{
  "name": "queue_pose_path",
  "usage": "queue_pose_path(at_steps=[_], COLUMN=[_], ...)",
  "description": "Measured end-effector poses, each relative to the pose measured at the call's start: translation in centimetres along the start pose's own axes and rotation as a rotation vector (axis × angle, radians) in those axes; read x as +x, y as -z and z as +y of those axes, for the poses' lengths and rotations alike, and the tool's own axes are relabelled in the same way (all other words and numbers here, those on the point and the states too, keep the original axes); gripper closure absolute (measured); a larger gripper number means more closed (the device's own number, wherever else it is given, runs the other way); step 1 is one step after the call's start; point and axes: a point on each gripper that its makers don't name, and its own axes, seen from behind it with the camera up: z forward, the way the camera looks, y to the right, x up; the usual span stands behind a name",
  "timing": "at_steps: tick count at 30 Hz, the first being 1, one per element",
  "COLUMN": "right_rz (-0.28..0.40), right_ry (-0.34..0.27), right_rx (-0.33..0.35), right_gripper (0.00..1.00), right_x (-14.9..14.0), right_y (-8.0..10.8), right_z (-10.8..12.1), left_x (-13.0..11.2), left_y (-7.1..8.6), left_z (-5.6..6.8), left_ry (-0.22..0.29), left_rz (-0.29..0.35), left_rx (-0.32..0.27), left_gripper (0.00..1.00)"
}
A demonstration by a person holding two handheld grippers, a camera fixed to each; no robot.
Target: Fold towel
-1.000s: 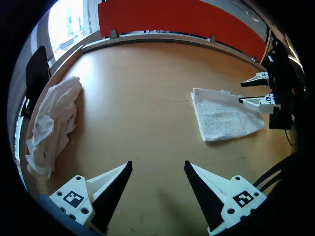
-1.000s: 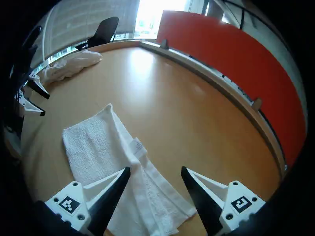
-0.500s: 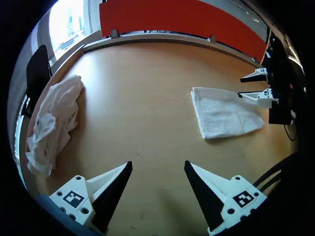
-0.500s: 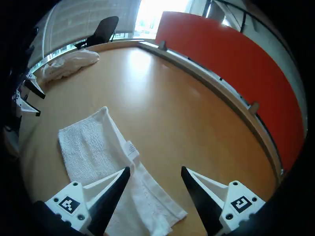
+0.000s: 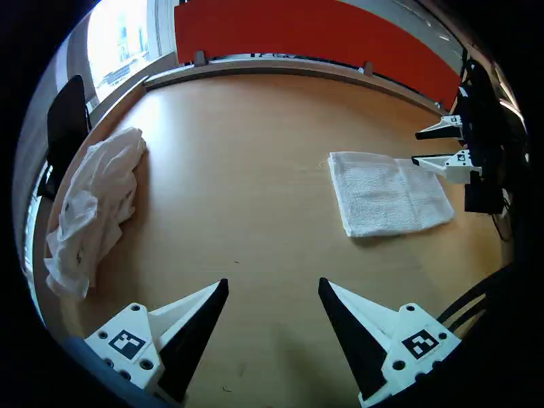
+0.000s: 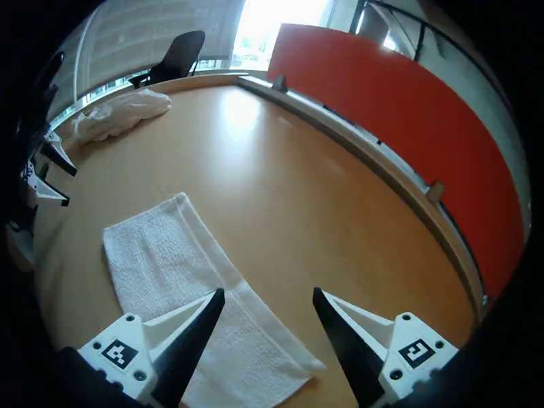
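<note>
Both left gripper (image 5: 273,280), right gripper (image 6: 268,291) fingers wide, empty; left gripper view: whole towel (image 5: 387,194).

One towel (image 5: 387,194), one cloth heap (image 5: 92,204), two grippers (image 5: 272,292) (image 5: 415,148), seemingly one chair (image 5: 64,129)

Black chair (image 5: 64,129), red partition (image 5: 306,30), wooden table (image 5: 238,177)

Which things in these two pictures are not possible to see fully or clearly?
Right gripper view: the folded towel has its near end partly hidden behind a finger of the right claw.
Left gripper view: the white cloth heap is crumpled, so its number of pieces is unclear.
Left gripper view: image edge cuts the office chair.
</note>
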Motion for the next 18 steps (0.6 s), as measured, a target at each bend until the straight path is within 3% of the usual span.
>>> queue_pose_path(at_steps=[18], right_rz=[-0.021], right_ry=[-0.059], right_rx=[0.008], right_gripper=[0.0], right_x=[-4.6], right_y=[3.7], right_z=[-2.3], left_x=[-0.5], left_y=[0.5], left_z=[0.2], left_ry=[-0.006], left_rz=[0.003], left_rx=[0.003], left_gripper=[0.02])
